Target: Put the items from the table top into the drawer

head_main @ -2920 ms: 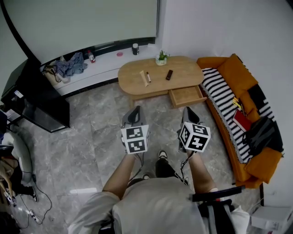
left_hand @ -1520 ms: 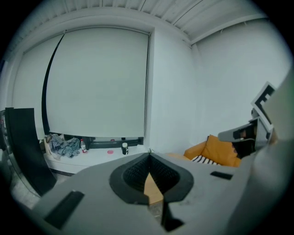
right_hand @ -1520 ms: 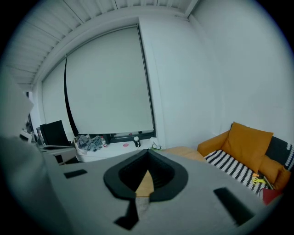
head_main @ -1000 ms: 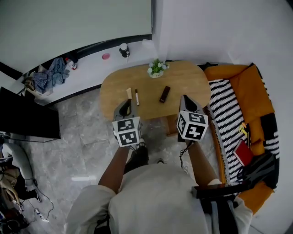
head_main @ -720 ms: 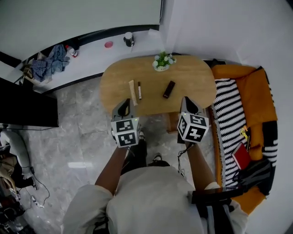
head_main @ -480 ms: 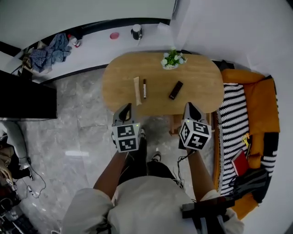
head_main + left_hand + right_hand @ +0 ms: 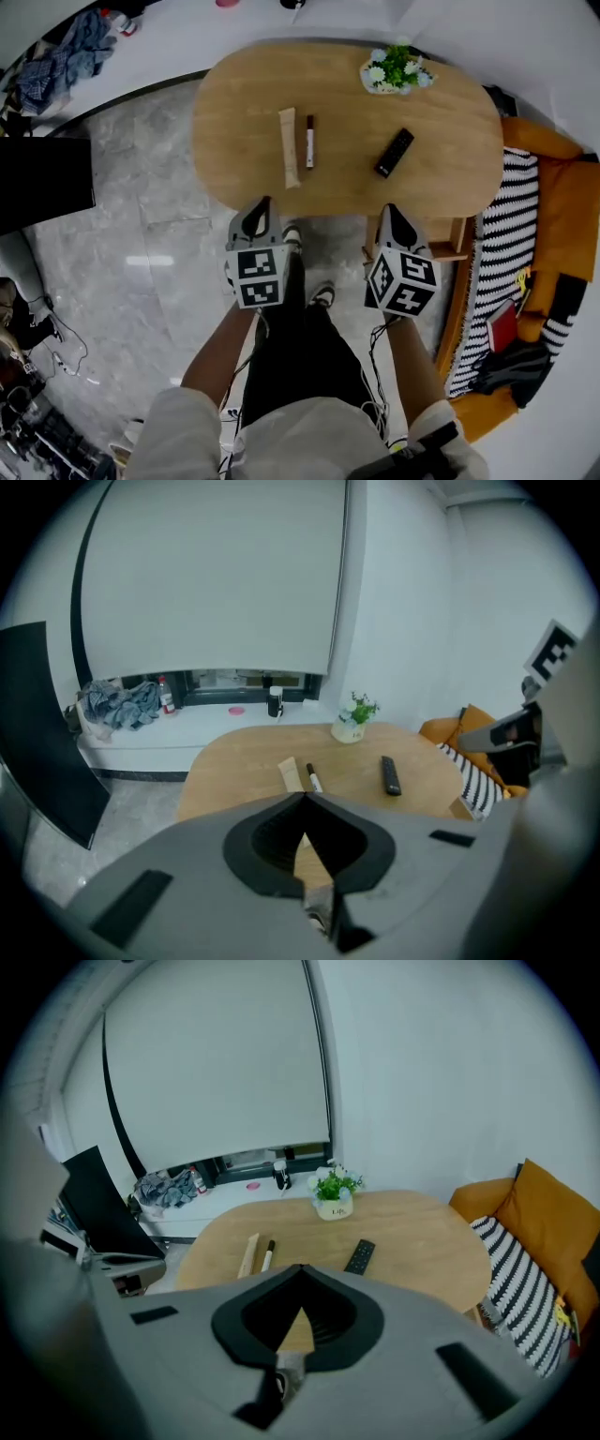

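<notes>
Tabletop point(image 7: 234, 103), oval pale wood, carries slim black remote point(image 7: 395, 153); left gripper point(image 7: 262, 206), right gripper point(image 7: 391, 211) closed, empty.

No text is reading clearly. The white pot point(image 7: 333, 1209) at the table's point(image 7: 422, 1241) far edge is showing a short dark word, too small to make out. The left cube point(image 7: 257, 277) and right cube point(image 7: 401, 284), just off the table's near edge, are showing only black-and-white square markers.

L hand-held gripper point(image 7: 262, 204), R hand-held gripper point(image 7: 391, 210): jaws together, empty.
</notes>
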A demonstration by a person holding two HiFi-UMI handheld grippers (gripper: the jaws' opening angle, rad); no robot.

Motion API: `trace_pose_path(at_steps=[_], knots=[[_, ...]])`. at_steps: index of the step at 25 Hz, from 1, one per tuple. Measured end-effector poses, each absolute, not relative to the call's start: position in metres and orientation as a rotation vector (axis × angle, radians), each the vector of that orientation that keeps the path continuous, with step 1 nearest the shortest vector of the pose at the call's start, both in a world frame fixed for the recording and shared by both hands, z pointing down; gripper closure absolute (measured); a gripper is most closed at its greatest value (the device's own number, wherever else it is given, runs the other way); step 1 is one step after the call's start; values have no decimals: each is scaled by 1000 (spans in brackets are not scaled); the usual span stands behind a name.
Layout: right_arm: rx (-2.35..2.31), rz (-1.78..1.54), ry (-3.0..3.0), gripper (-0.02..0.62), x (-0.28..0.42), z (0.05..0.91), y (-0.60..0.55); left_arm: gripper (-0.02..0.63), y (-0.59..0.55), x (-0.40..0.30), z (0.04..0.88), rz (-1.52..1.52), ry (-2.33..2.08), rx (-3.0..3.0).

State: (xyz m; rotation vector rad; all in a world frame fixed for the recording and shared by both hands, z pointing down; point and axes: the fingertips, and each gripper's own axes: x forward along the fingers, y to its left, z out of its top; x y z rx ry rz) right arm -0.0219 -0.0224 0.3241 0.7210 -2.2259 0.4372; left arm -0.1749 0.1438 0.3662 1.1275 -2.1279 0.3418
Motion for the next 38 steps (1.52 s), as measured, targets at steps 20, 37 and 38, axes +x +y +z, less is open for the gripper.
trace_pose_path(at_steps=[20,37,38], knots=[[555,455,-2221,600,-84,420,10,600,160,-207,454,322,-2131,1031],[343,394,-2178,489,-194,480,45,600,200,-276,487,291,-2141,855],[335,392,-2171,485,-198,484,47,601,200,-278,489,277,-2140,848]])
